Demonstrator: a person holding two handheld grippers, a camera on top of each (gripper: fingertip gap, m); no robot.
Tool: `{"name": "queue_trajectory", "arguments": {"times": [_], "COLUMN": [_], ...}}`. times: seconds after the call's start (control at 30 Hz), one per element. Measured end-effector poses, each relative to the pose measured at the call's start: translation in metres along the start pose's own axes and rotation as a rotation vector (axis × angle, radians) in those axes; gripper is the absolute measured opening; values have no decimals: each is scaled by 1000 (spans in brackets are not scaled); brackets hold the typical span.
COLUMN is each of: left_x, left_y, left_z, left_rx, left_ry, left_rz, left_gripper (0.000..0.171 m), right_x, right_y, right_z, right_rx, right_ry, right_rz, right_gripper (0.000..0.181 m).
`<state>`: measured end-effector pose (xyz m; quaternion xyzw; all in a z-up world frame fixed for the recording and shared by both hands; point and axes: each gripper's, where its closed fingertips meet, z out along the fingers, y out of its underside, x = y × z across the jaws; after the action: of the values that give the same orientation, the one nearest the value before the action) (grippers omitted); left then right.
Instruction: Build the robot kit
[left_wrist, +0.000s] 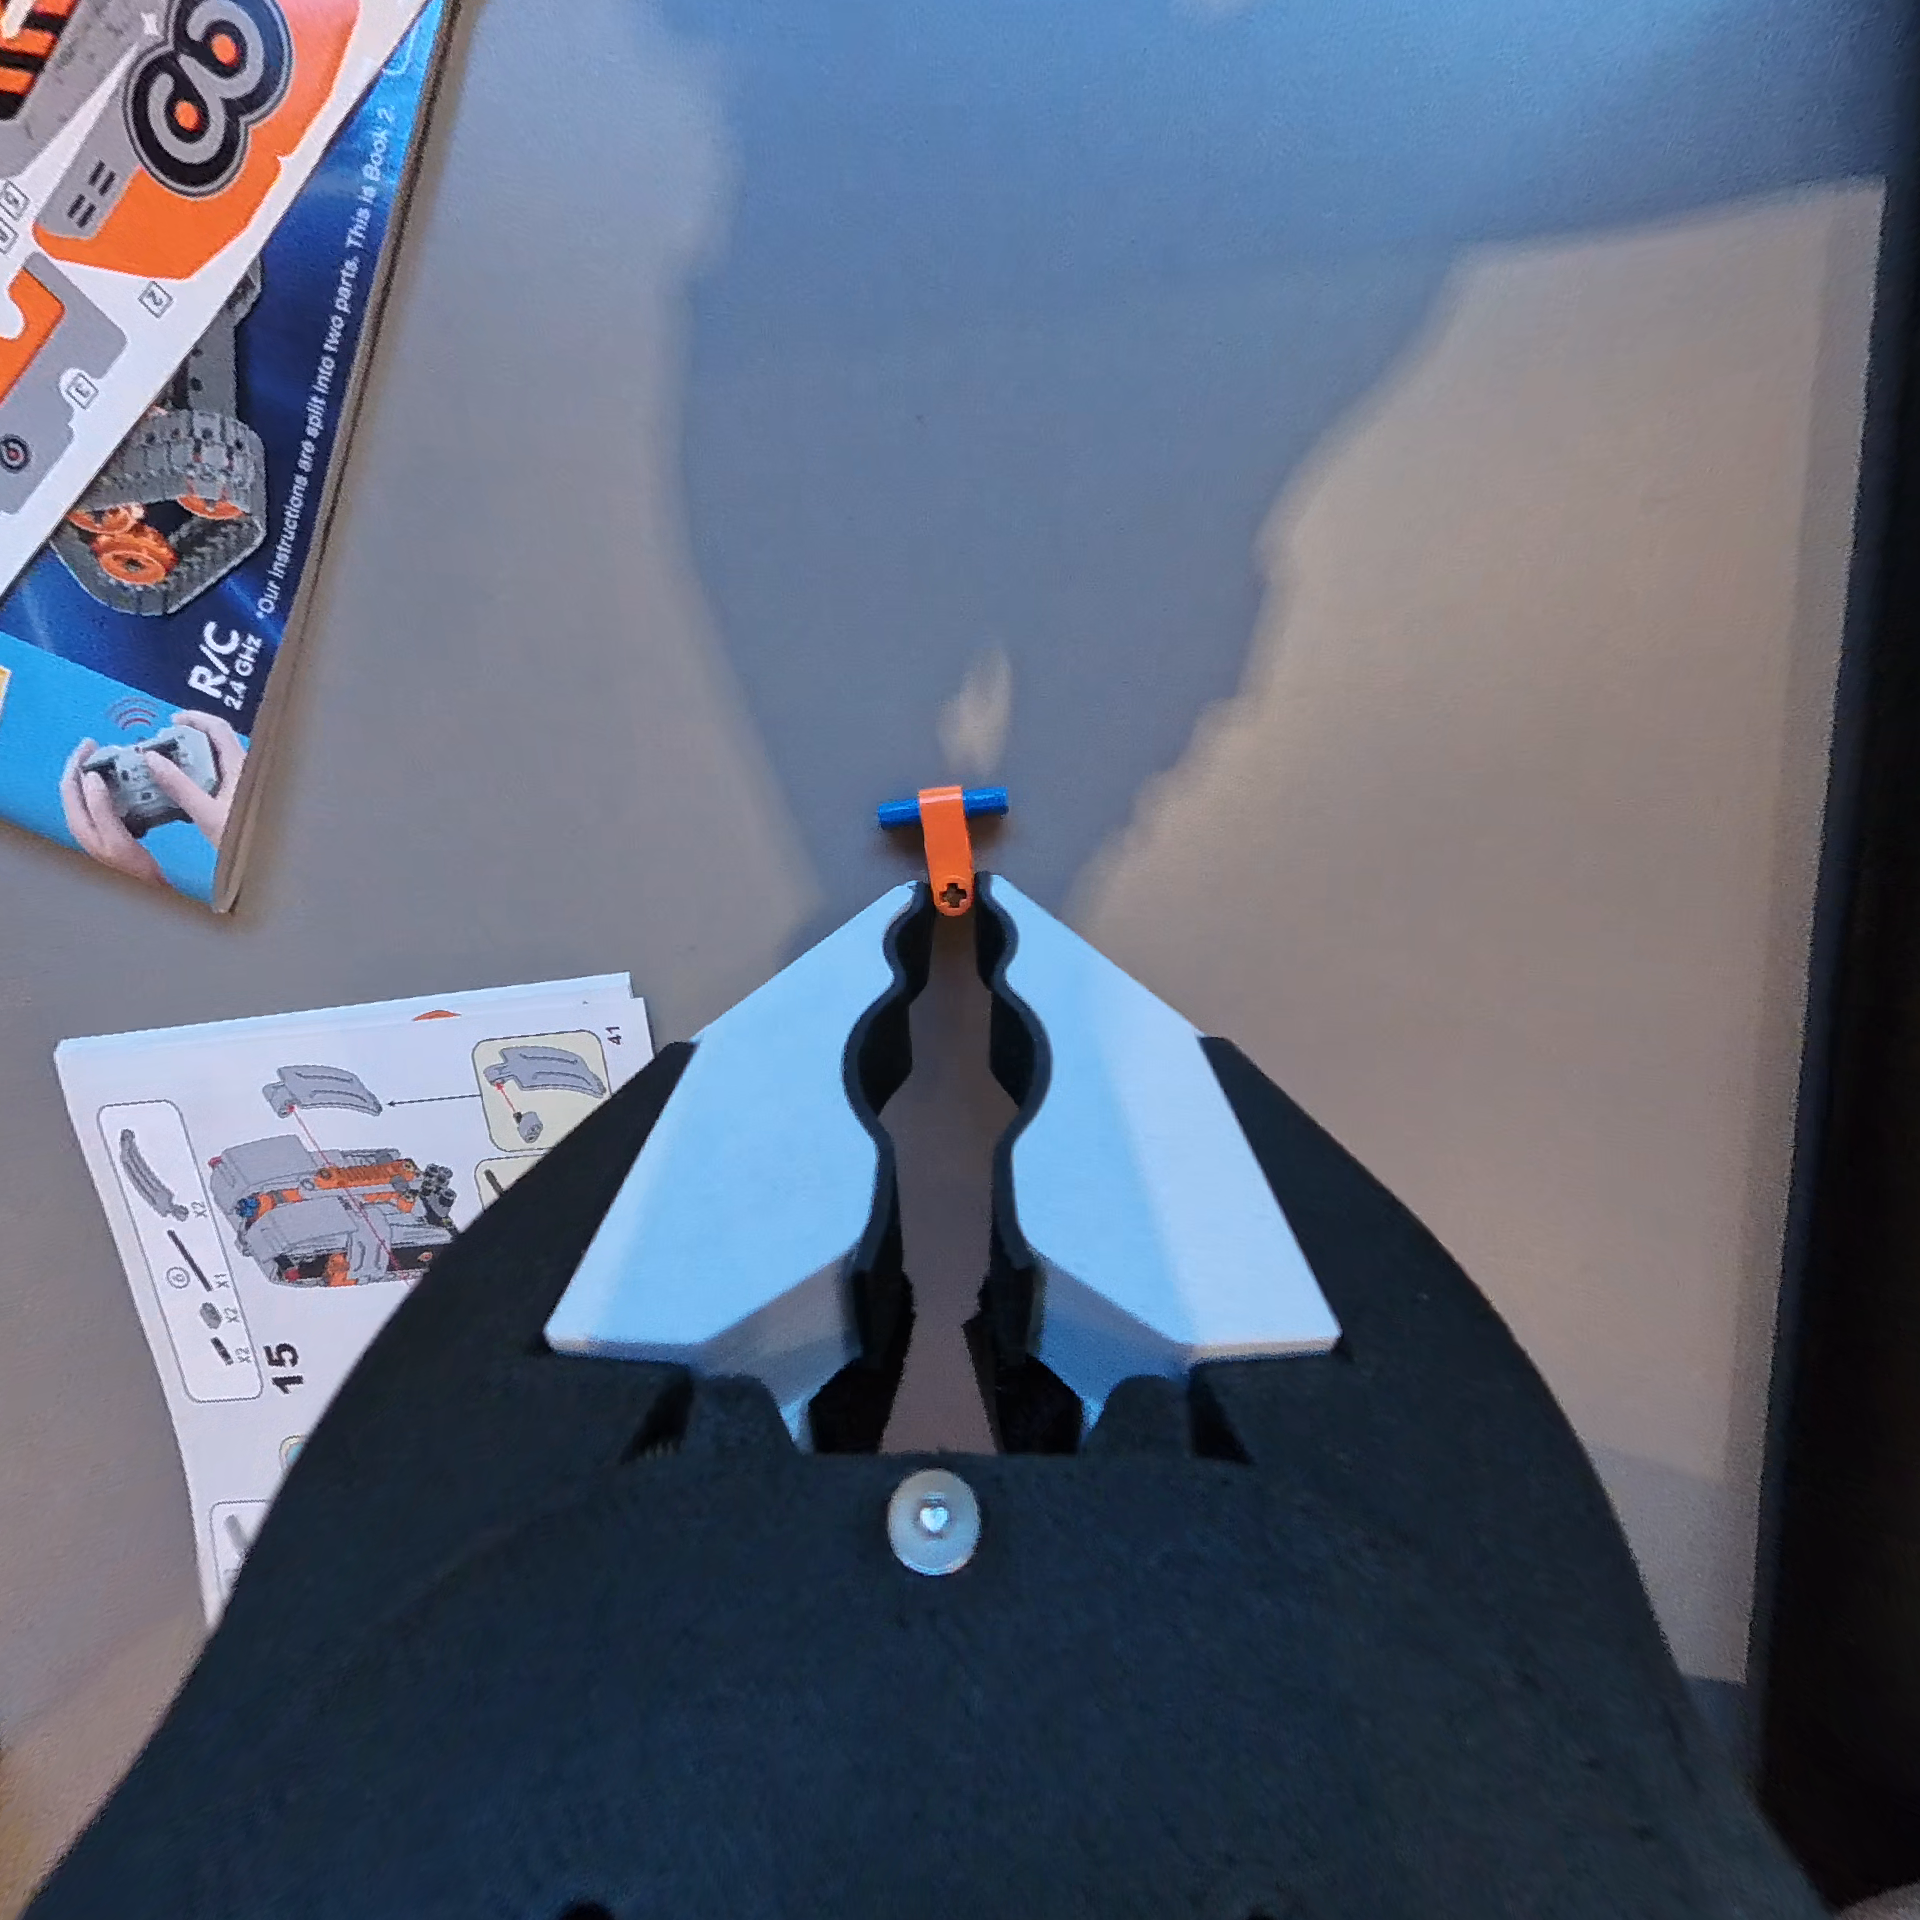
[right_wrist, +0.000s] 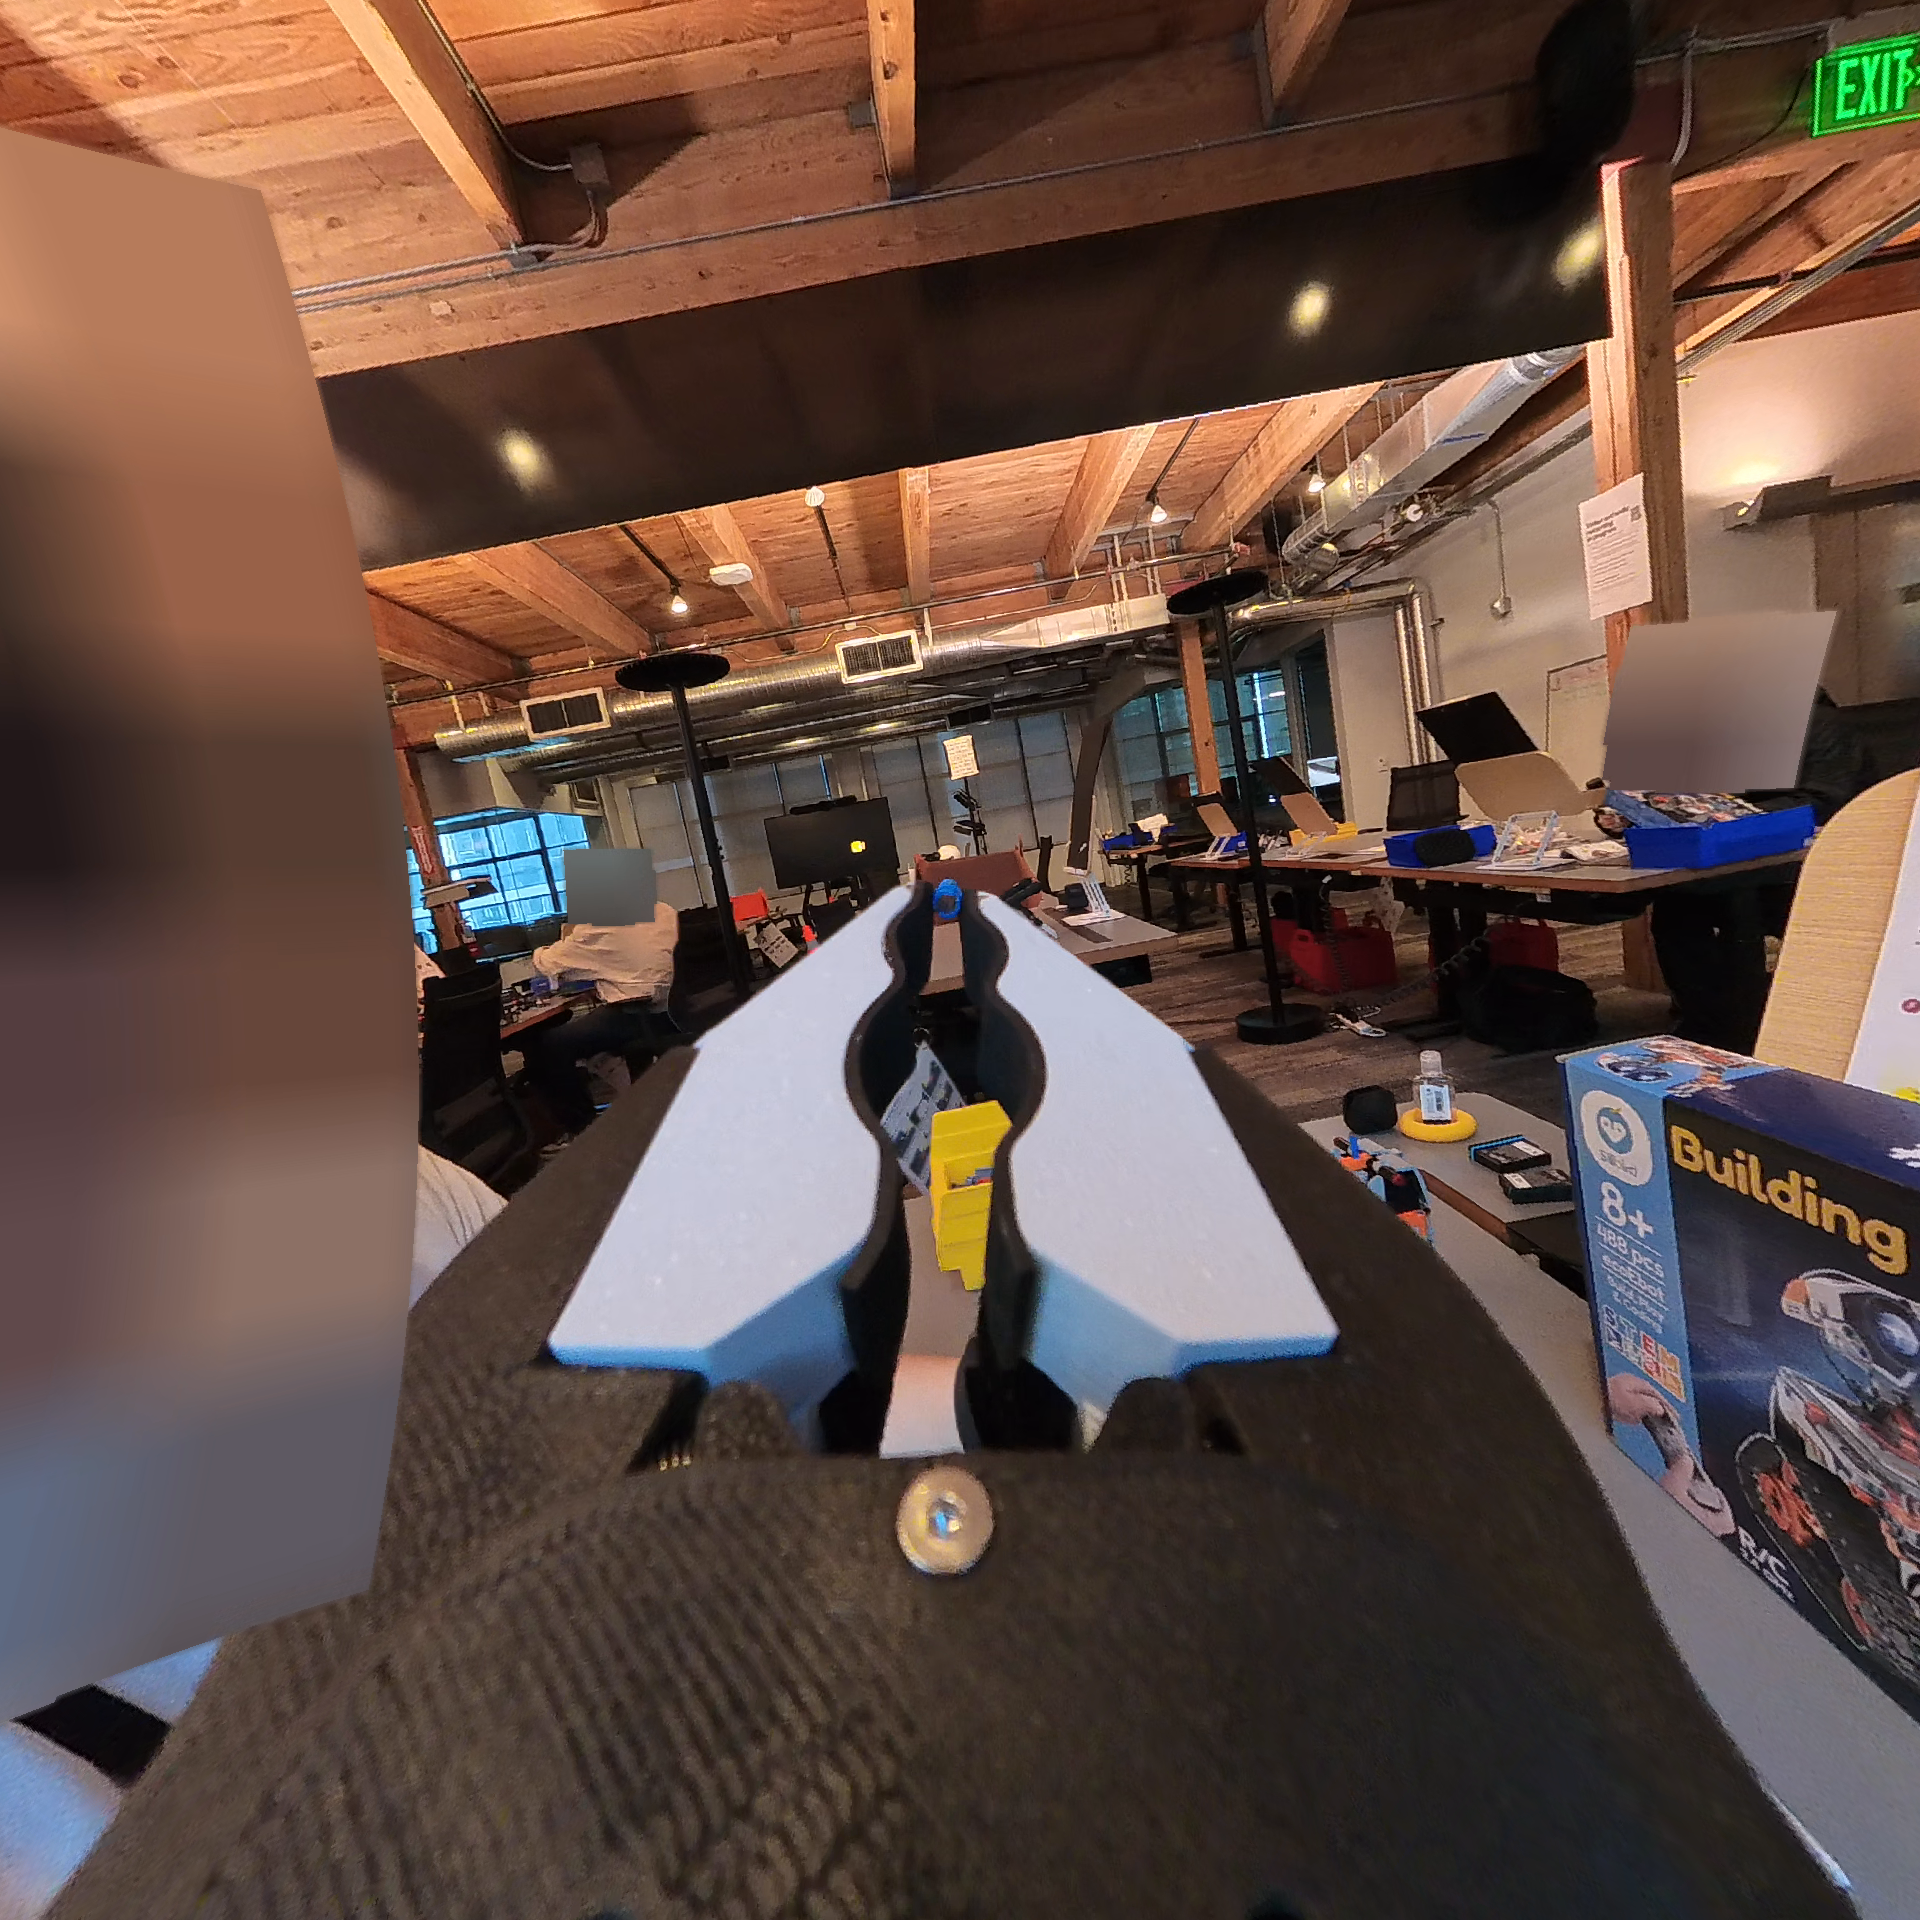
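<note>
My left gripper (left_wrist: 951, 891) points down at a grey table (left_wrist: 1143, 416) and is shut on a small orange connector piece (left_wrist: 948, 850). A short blue pin (left_wrist: 941, 808) runs crosswise through the connector's far end. My right gripper (right_wrist: 943, 902) is raised level, facing out into a room, and is shut on a small blue piece (right_wrist: 947, 900) at its fingertips. A yellow parts bin (right_wrist: 966, 1195) shows through the gap between the right fingers, farther off on a table.
An instruction booklet (left_wrist: 197, 416) lies at the table's upper left; an open instruction page (left_wrist: 312, 1195) lies at the lower left. A dark edge (left_wrist: 1860, 935) runs down the right. A building-set box (right_wrist: 1766, 1299) stands at the right. Desks, floor lamps and people fill the room beyond. Tip to tip, the grippers are about 40 centimetres apart.
</note>
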<state>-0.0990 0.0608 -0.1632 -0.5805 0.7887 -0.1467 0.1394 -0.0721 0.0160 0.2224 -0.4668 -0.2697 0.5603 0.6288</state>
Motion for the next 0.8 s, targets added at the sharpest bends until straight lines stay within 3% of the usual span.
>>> {"name": "queue_trajectory", "arguments": {"times": [0.07, 0.13, 0.23, 0.33, 0.4, 0.43, 0.47, 0.6, 0.7, 0.8], "left_x": [-5, -17, -55, -63, -34, -19, -11, 12, 19, 23], "left_y": [0, -3, -14, -43, -65, -72, -75, -87, -96, -103], "left_z": [-6, -24, -90, -199, -269, -297, -318, -343, -341, -333], "left_rx": [14, 80, 276, 670, 979, 1095, 1163, 1131, 1045, 957], "left_ry": [-17, -57, -272, -436, -439, -459, -514, -773, -955, -1046], "left_rz": [-24, -62, -148, -215, -151, -113, -96, 39, 164, 251], "left_gripper": [20, 22, 22, 23, 12, 0, 0, 7, 13, 21], "right_x": [3, 7, 13, 16, 18, 20, 21, 23, 23, 22], "right_y": [0, 0, 1, 9, 18, 24, 30, 50, 61, 67], "right_z": [-1, -2, -1, 8, 18, 22, 27, 40, 47, 49], "right_rx": [-2, -3, 13, 25, 7, -10, -28, -81, -114, -140], "right_ry": [11, 31, 29, -24, -55, -67, -78, -127, -134, -133], "right_rz": [-2, -6, 24, 140, 221, 260, 299, 415, 448, 453], "right_gripper": [3, 3, 3, 3, 3, 3, 3, 3, 3, 3]}}
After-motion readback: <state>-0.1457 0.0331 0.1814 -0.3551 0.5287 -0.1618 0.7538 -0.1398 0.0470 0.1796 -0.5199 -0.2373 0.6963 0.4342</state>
